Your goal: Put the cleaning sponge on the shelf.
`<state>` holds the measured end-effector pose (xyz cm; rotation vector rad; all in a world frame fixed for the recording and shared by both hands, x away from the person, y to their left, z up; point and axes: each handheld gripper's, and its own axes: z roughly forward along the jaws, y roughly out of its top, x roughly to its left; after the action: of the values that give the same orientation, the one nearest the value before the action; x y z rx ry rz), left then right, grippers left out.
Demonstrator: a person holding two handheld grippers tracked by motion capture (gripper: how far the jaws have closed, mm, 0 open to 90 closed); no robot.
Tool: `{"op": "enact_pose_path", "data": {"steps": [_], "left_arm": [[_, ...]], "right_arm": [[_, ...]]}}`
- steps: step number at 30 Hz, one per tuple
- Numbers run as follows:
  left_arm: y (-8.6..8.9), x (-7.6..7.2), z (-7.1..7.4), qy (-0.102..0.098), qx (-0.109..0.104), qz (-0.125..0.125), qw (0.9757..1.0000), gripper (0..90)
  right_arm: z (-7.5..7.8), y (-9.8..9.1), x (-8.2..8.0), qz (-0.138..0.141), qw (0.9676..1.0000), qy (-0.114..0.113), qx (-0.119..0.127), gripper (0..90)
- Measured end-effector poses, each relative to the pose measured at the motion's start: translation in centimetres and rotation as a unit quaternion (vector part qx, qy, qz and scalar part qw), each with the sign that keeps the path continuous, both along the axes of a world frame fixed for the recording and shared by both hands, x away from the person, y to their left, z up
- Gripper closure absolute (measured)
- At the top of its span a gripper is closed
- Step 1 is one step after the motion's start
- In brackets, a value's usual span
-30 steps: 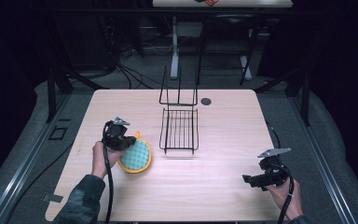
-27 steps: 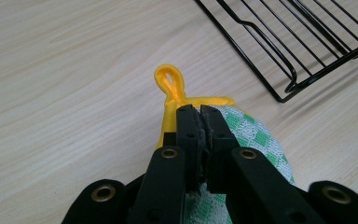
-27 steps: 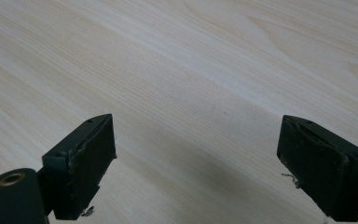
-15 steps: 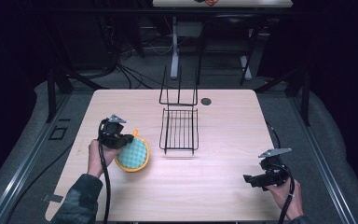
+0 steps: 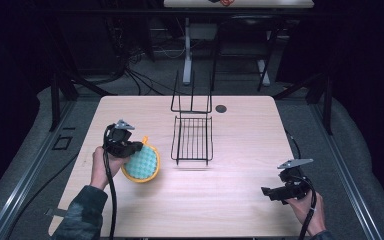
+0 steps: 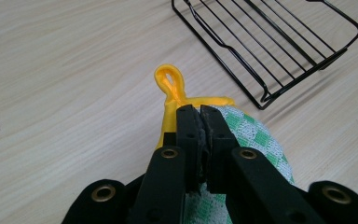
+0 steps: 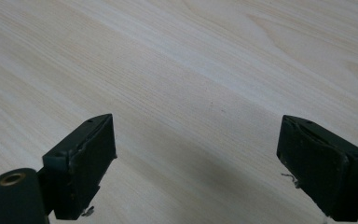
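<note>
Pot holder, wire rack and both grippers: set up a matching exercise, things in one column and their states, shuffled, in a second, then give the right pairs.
Things:
1. pot holder
2. wire rack
3. left gripper
4. right gripper

States:
A. jaws wide apart over bare table
B. black, standing free at mid-table
C. jaws shut on a cloth edge
D. green-checked with yellow trim and a loop, pinched at its rim

Pairs: 1-D, 2-B, 3-C, 4-A
</note>
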<state>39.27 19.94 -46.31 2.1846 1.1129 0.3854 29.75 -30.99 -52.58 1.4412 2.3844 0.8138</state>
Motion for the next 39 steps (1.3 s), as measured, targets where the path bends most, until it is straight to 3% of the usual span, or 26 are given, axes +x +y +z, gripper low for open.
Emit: {"op": "enact_pose_path", "data": {"steps": [10,39], "left_arm": [[-0.2,-0.2,1.3,-0.007,0.001,-0.008,0.9999,87.1],[-2.1,0.6,2.8,-0.016,-0.007,-0.028,0.9995,87.1]], "right_arm": [[0.1,0.0,0.0,0.001,1.0,0.002,-0.002,11.3],[0.2,0.0,0.0,0.004,1.0,0.002,0.0,11.7]]}}
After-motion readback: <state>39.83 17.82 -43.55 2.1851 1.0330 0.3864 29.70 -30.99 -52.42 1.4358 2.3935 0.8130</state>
